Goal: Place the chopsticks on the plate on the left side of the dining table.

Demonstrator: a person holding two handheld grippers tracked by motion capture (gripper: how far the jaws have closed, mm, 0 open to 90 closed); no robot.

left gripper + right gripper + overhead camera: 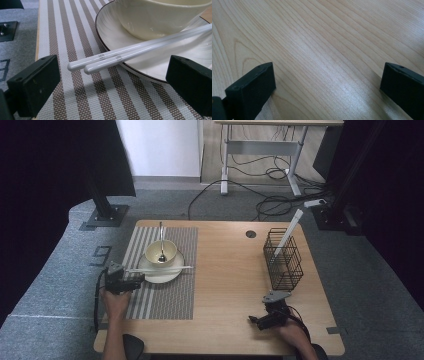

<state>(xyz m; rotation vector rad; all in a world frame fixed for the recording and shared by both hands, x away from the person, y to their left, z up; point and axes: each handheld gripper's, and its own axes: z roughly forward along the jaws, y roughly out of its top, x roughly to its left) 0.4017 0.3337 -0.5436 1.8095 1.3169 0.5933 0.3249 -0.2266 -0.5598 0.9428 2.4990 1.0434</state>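
A pair of white chopsticks (159, 269) (125, 53) lies across the rim of a white plate (161, 275) (110, 32), their ends jutting over the striped placemat (160, 290) (82, 87). A cream bowl (161, 252) (155, 17) stands on the plate with a spoon (161, 242) in it. My left gripper (134, 281) (112, 82) is open just left of the plate, the chopstick ends a little ahead of its jaws. My right gripper (257, 320) (327, 87) is open low over bare wood at the front right, nothing between its jaws.
A black wire basket (283, 259) stands at the table's right side with a white stick-like utensil (289, 230) leaning out of it. A round cable hole (251, 234) sits near the far edge. Cables and a desk frame lie on the floor beyond the wooden table (230, 280).
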